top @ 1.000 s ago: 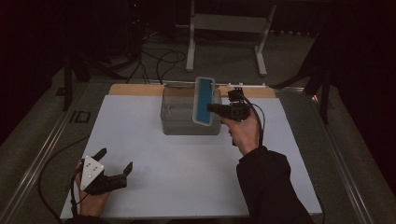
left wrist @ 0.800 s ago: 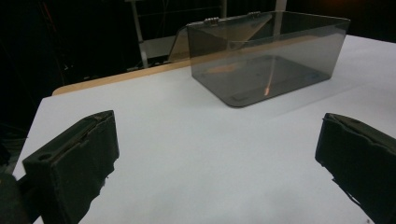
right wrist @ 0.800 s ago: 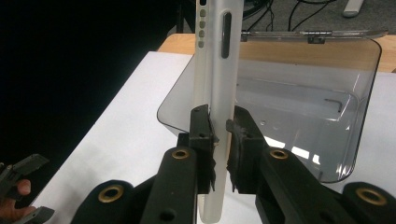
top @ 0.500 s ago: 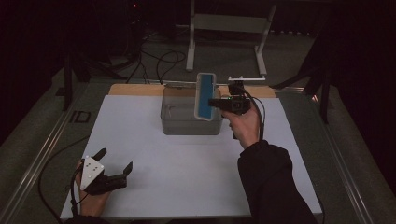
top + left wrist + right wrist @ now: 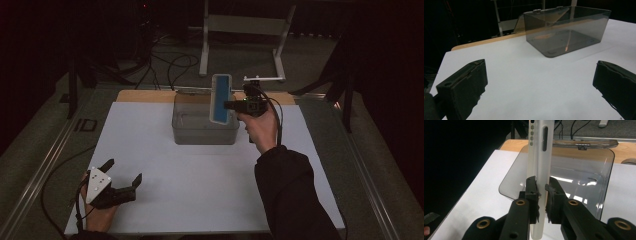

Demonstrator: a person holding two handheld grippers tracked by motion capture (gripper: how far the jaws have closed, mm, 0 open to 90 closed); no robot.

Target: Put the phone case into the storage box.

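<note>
**benchrat:** So what's it like to handle? The phone case [image 5: 220,98] sits upper centre of the high view, held upright over the clear box [image 5: 204,131].

**gripfan:** Looks light and a bit bendy to me, thin translucent white shell with a blue face. I'd guess it's slick plastic, so it could twist or slip if pinched too near an end. The right gripper [image 5: 541,188] has its jaws closed on the case's two flat faces, low on its length, with the side cutouts well above them in the right gripper view. Taking it nearer the middle would probably swing less.

**benchrat:** Fragile?

**gripfan:** Doubt it. A drop into the box wouldn't hurt it, I reckon.

**benchrat:** And the other hand?

**gripfan:** Left gripper [image 5: 120,179] rests at the lower left of the high view on the white bench [image 5: 200,185], jaws spread wide, nothing between them.
</note>
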